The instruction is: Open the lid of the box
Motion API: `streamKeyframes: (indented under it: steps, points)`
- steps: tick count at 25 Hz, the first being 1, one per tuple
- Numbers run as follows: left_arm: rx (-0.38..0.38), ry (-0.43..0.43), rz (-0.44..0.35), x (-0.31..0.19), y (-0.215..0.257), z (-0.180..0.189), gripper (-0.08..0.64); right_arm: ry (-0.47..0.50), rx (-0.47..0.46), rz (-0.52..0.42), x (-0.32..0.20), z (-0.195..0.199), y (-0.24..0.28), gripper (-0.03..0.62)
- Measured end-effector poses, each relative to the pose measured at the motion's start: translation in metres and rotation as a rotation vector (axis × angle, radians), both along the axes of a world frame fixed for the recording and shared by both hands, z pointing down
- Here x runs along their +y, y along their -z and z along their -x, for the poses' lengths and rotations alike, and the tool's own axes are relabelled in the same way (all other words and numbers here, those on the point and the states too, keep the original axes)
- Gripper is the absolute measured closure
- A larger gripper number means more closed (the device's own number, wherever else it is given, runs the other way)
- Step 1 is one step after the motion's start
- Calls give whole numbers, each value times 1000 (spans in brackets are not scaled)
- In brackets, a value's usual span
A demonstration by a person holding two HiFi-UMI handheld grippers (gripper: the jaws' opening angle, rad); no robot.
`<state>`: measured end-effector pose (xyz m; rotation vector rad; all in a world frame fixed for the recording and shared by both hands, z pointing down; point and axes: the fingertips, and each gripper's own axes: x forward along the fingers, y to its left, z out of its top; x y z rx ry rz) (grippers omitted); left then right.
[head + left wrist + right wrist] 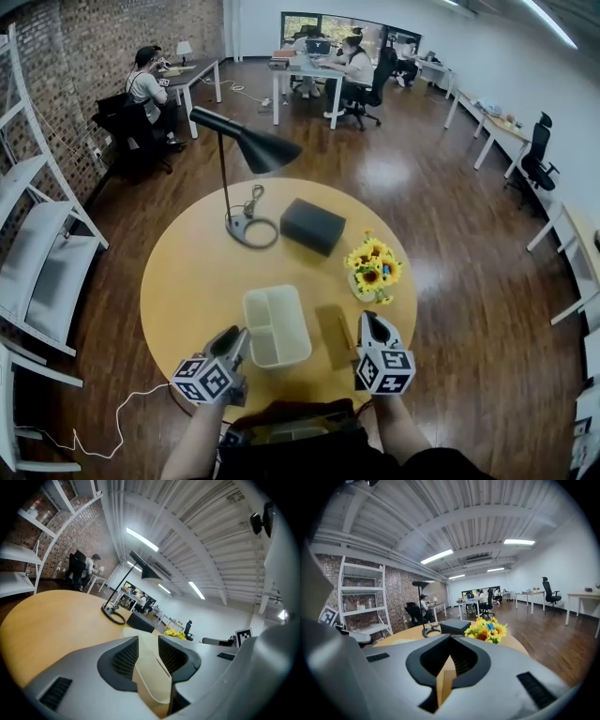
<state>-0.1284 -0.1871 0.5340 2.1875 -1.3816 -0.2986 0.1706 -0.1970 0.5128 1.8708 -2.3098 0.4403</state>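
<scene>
An off-white box [277, 325] with two compartments sits uncovered near the front edge of the round wooden table [187, 272]. My left gripper [239, 341] is at its left front corner, shut on the box's wall. In the left gripper view that cream wall [152, 674] is pinched between the jaws of the left gripper [147, 645]. A thin tan lid [335, 336] is off the box, just to its right, and my right gripper [367, 325] is shut on it. In the right gripper view the lid [444, 682] shows edge-on between the jaws of the right gripper [449, 657].
Farther back on the table are a black desk lamp [247, 143] with a round base, a black box [312, 226] and a bunch of sunflowers [373, 267]. White shelving [37, 253] is at the left. People sit at desks across the room.
</scene>
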Motion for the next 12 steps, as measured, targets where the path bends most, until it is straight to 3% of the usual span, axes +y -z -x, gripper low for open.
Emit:
streamKeyframes:
  steps: [4,7,12]
  points:
    - [-23,20,-144,13,48,17,434,9,10,-112,5,-3,40,592]
    - [-57,25,-224,22,72,30,436,9,20,-131,7,-7,44,592]
    - [-142,52,-265,35,82,49,436,52,50,-136,12,7,42,592]
